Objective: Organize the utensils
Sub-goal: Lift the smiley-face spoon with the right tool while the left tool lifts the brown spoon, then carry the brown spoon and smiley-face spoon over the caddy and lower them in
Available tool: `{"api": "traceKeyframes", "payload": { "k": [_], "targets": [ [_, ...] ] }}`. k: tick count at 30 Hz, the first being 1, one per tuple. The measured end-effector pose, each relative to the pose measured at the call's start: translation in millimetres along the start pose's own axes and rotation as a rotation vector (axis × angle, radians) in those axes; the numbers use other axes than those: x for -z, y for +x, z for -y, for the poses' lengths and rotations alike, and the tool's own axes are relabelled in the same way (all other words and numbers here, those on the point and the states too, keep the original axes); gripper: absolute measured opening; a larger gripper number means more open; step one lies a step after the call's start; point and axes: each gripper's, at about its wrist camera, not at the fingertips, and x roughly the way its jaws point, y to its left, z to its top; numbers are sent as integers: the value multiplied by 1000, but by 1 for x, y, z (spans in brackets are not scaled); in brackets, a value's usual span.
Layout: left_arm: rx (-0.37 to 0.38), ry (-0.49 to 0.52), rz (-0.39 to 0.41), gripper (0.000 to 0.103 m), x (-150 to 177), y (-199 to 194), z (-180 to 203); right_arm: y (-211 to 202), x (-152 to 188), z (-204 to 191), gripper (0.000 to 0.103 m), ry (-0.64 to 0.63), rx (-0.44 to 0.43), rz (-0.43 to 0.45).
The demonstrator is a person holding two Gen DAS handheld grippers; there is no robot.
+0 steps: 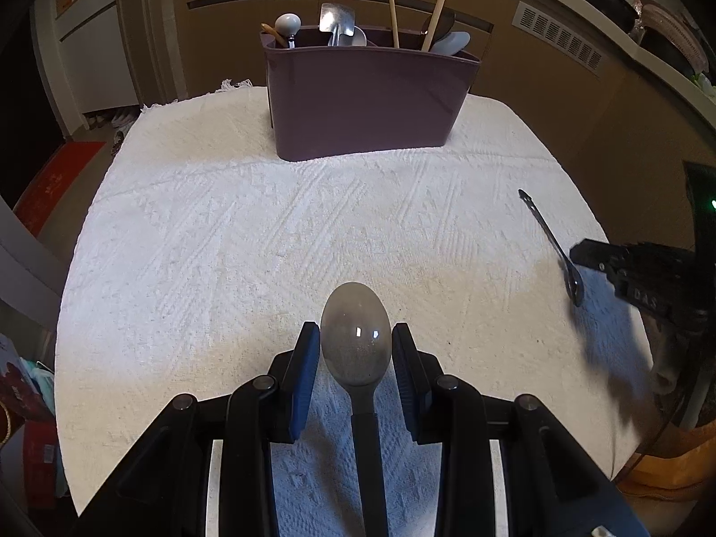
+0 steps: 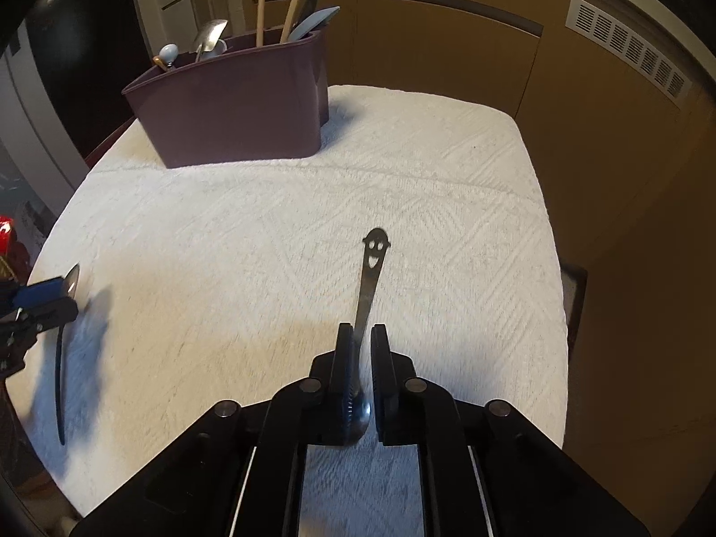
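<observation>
My left gripper (image 1: 356, 335) is shut on a grey spoon with a dark handle (image 1: 355, 340); the bowl points forward between the pads, the handle runs back under me. My right gripper (image 2: 361, 335) is shut on a small steel spoon (image 2: 369, 286) by its bowl end; its smiley-face handle end points forward. Both are held above the white cloth. In the left wrist view the right gripper (image 1: 581, 268) and steel spoon (image 1: 552, 241) show at the right edge. In the right wrist view the left gripper (image 2: 58, 295) and grey spoon (image 2: 60, 358) show at the left edge.
A purple utensil caddy (image 1: 367, 98) stands at the far side of the white textured cloth (image 1: 268, 232), holding several spoons, a small shovel-shaped utensil and wooden sticks. It also shows in the right wrist view (image 2: 232, 107). Brown cabinets stand behind. Clutter lies on the floor at left.
</observation>
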Motion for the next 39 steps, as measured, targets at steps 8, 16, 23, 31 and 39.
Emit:
{"api": "traceKeyframes", "payload": {
  "k": [8,16,23,31,39],
  "targets": [
    [29,10,-12,30,-2,9,7,-15,36,-13,54,-23,7,48],
    [10,-22,-16,30,1,7,-4,6,33,-19,37,-28,43,7],
    [17,-18,-11,30,1,5,1,-4,35,-24,29,-56,56,12],
    [6,-11,38,30,-1,-12,3,-53,26,-21,29,-47,43,111],
    [-5,16,97,30,-3,-34,11,-97,10,-24,2,-81,77,233]
  ]
}}
